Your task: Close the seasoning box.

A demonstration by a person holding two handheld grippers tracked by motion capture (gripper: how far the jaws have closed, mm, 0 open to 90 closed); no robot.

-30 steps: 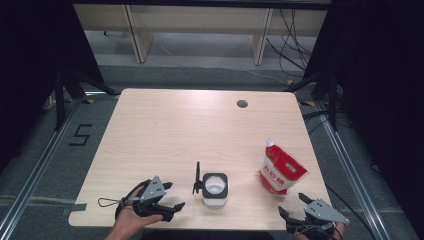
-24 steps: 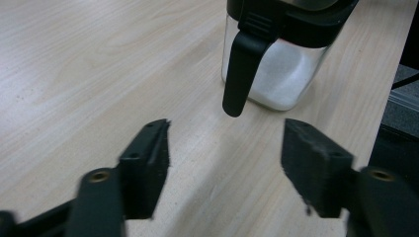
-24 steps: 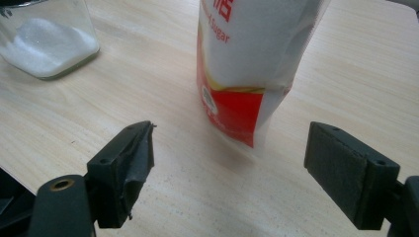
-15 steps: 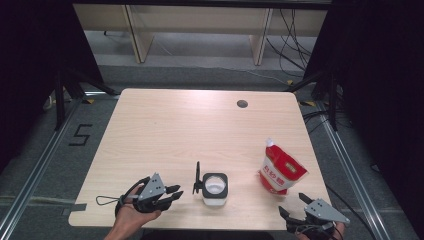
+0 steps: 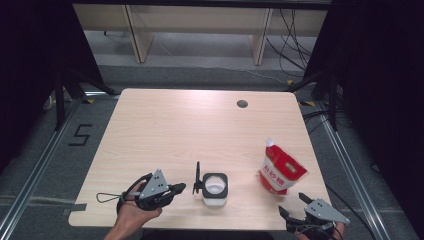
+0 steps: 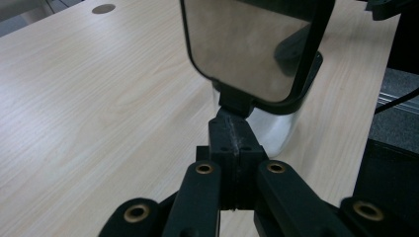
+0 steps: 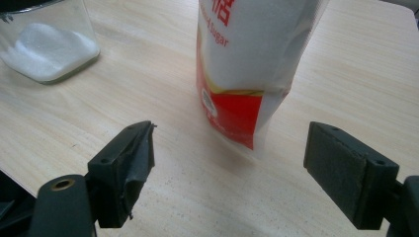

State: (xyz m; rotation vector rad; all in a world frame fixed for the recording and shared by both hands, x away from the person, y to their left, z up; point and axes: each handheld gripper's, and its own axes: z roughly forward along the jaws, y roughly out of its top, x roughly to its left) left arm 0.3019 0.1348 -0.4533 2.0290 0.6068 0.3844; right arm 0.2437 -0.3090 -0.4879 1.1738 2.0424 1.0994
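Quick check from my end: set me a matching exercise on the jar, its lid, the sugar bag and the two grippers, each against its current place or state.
Things:
1. jar
2. lid
3. sugar bag
4. left gripper
5. right gripper

States:
A. jaws wide apart, nothing between them, aimed at the bag
B. stands upright near the table's right edge, red and white
C. jaws pressed together, tips just short of the lid's hinge
D. swung up, standing open on the jar's left side
E. open-topped, white grains in the bottom

Pairs: 1-E, 2-D, 3-B, 4-C, 5-A
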